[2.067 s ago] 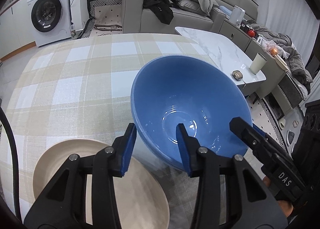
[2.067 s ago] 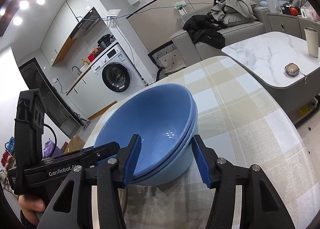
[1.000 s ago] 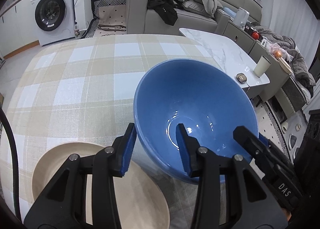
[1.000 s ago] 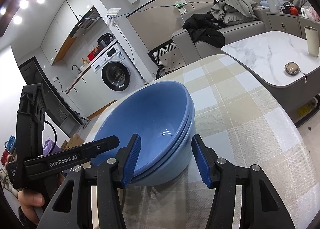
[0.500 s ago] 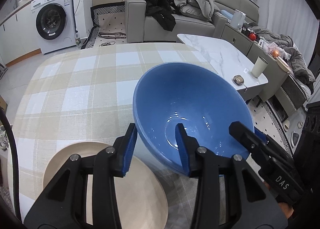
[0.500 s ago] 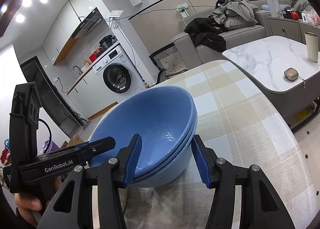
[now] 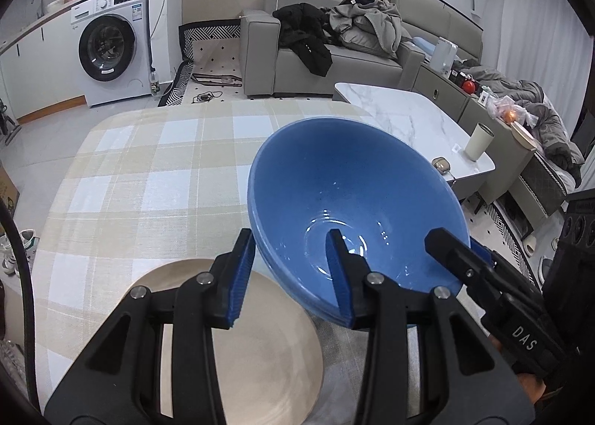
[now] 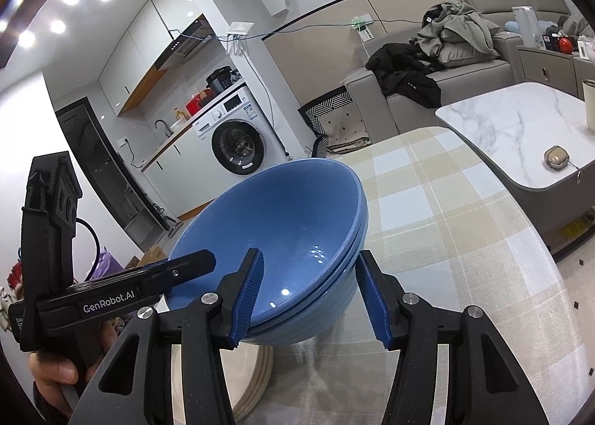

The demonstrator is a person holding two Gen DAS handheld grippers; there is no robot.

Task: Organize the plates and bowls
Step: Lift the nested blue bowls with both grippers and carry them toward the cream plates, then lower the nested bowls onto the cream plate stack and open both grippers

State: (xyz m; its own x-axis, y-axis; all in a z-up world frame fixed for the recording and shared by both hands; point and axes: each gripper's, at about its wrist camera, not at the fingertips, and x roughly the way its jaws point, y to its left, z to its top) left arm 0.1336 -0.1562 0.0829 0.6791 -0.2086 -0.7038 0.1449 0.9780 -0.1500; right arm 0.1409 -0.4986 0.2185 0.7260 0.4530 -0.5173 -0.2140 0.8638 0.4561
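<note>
A stack of blue bowls (image 7: 353, 198) is held tilted above the checked tablecloth (image 7: 148, 172). My left gripper (image 7: 292, 276) is shut on the stack's near rim, one finger inside the top bowl and one outside. My right gripper (image 8: 310, 295) is shut on the opposite rim of the blue bowls (image 8: 282, 239), one finger inside and one outside. A stack of beige plates (image 7: 253, 350) lies on the table under the left gripper; it also shows in the right wrist view (image 8: 249, 380) below the bowls.
A marble coffee table (image 7: 409, 120) with a cup (image 7: 479, 140) stands to the right of the dining table. A grey sofa (image 7: 334, 64) with clothes and a washing machine (image 7: 111, 49) are beyond the far edge.
Both grippers have lifted the blue bowl stack higher above the table and kept their hold. The beige plates now sit further below.
</note>
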